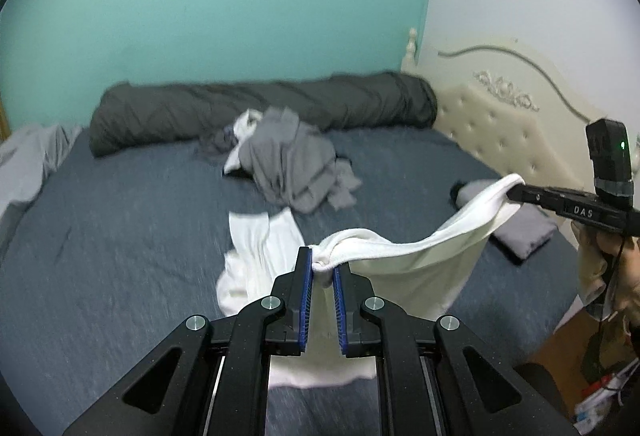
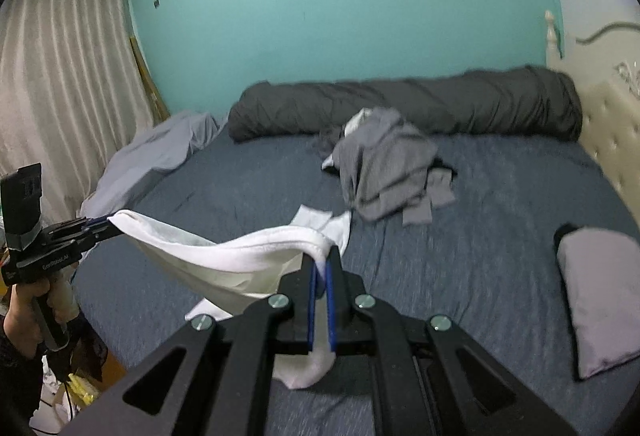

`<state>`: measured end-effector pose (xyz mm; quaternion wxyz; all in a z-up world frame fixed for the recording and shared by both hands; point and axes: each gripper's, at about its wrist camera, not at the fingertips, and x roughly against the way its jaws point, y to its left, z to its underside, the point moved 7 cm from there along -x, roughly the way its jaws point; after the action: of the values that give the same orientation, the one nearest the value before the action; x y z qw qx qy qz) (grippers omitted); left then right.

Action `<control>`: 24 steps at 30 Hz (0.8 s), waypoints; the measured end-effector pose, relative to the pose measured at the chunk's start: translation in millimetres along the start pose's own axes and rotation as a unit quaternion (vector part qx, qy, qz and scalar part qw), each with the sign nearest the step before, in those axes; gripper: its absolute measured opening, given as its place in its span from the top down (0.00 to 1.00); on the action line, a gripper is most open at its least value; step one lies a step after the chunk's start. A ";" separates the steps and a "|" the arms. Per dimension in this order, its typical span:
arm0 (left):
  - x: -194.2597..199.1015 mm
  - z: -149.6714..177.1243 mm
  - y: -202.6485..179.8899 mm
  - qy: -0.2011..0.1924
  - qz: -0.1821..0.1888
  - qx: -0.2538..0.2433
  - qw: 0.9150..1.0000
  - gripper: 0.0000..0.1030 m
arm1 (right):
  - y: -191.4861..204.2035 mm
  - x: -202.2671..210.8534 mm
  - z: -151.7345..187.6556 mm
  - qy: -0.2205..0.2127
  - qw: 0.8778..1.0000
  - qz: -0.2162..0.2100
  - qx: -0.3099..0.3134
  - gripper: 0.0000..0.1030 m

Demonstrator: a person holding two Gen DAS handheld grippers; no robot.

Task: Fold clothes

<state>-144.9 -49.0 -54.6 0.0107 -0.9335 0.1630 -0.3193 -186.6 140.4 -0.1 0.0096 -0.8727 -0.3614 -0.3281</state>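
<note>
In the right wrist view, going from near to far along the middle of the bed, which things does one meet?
right gripper shut on the white garment → grey clothes pile → dark rolled duvet → turquoise wall.

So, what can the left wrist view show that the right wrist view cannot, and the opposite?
Only the left wrist view shows the carved top of the headboard and the right gripper from the side. Only the right wrist view shows the curtain and the left gripper from the side. Both show the white garment held up between the two shut jaws, the gray clothes pile, the folded gray piece, the rolled dark duvet and the blue bed sheet.
</note>
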 end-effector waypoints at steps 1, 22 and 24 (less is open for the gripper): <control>-5.6 10.4 0.6 0.012 0.001 0.002 1.000 0.89 | 0.2 -5.3 6.4 0.008 1.000 -0.002 -0.003 0.96; -91.2 145.9 12.1 0.147 0.013 0.035 0.988 0.42 | 49.8 -112.2 80.7 0.139 0.990 -0.015 0.032 0.96; -96.4 146.7 4.7 0.147 0.012 0.017 0.989 0.42 | 54.1 -115.0 81.8 0.139 0.989 -0.022 0.036 0.96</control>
<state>-130.0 -35.8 -229.0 0.0058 -0.8742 0.1683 -0.4555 -166.0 49.4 -119.0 0.0840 -0.8097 -0.3868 -0.4334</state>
